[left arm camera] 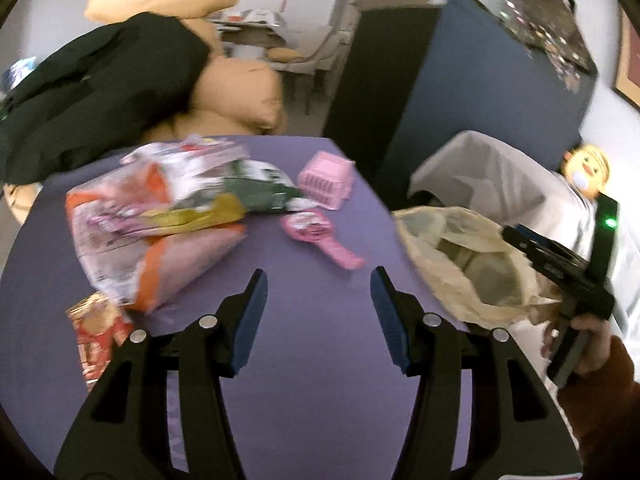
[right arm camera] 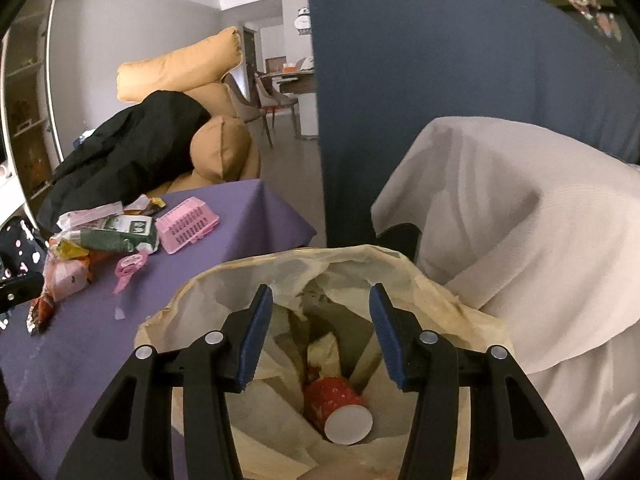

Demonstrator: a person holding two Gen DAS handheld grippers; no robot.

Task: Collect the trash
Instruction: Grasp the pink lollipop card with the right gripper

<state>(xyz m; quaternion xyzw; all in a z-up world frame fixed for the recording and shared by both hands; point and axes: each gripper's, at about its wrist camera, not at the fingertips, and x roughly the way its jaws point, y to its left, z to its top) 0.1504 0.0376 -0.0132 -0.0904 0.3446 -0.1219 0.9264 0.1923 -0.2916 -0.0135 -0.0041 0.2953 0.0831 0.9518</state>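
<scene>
Wrappers (left arm camera: 160, 216) are lying heaped on the purple table (left arm camera: 312, 360), beside a pink basket (left arm camera: 326, 179) and a pink brush (left arm camera: 316, 238). A red cup (right arm camera: 338, 410) is sitting inside the bag (right arm camera: 460, 312) just off the table's edge. The left gripper (left arm camera: 318, 320) is hanging over the table, jaws apart and gripping nothing. The right gripper (right arm camera: 320, 332) is pointing into the bag, jaws apart and empty.

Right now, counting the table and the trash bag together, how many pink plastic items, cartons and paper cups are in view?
Pink plastic items: 2 (pink slotted plastic basket, pink paddle-shaped plastic toy), on the purple-clothed table
Cartons: 1 (green-and-white crushed carton), on that table
Cups: 1 (red paper cup), inside the beige plastic trash bag
Total: 4
</scene>
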